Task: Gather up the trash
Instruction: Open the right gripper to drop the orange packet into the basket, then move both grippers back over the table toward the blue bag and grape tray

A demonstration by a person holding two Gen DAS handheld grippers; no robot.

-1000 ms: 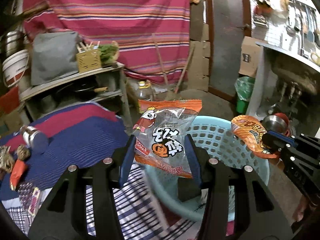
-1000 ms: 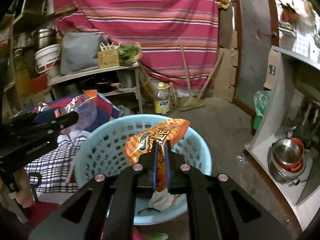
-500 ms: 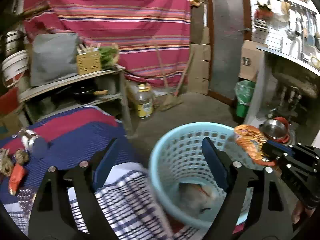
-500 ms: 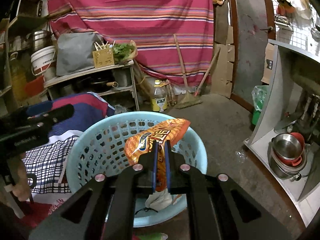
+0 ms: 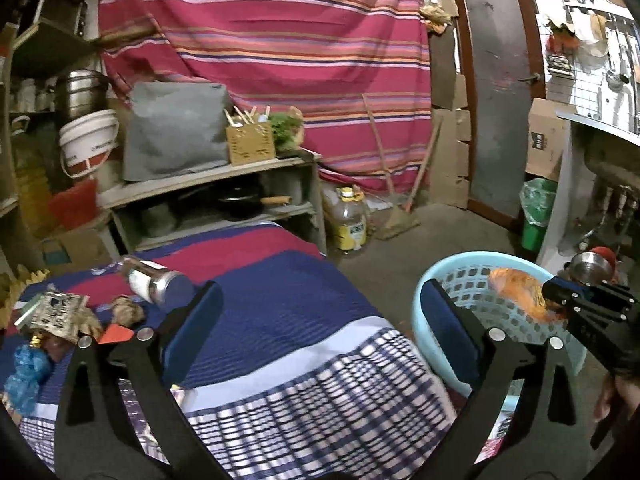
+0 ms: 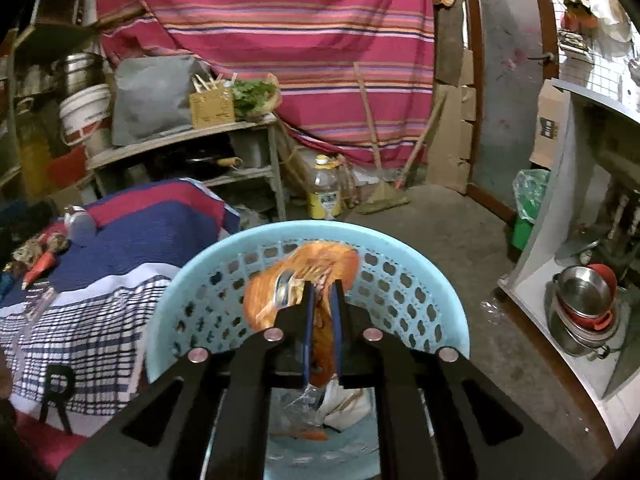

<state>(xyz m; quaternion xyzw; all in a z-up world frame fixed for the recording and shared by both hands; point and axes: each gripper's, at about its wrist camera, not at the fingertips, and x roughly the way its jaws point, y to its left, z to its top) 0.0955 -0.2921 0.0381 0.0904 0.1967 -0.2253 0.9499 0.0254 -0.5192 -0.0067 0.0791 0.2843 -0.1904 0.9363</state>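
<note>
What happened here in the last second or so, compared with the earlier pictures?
The left gripper let its snack packet drop into the blue basket, opened wide, and swung left over the striped cloth. The right gripper has just been opening; the orange wrapper sits between its jaws, sagging and crumpled over the basket. The bottle and litter on the cloth stayed put.

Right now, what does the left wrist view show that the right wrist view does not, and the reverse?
Only the left wrist view: the left hand-held gripper, open and empty over the striped blanket, a blue plastic bag and a printed packet at the blanket's far left.

Only the right wrist view: the basket's bottom, with wrappers already inside, and a stack of steel bowls.

Both: the light blue basket, the orange snack packet between the right hand-held gripper's fingers, whose jaws have just been opening, and the steel flask.
</note>
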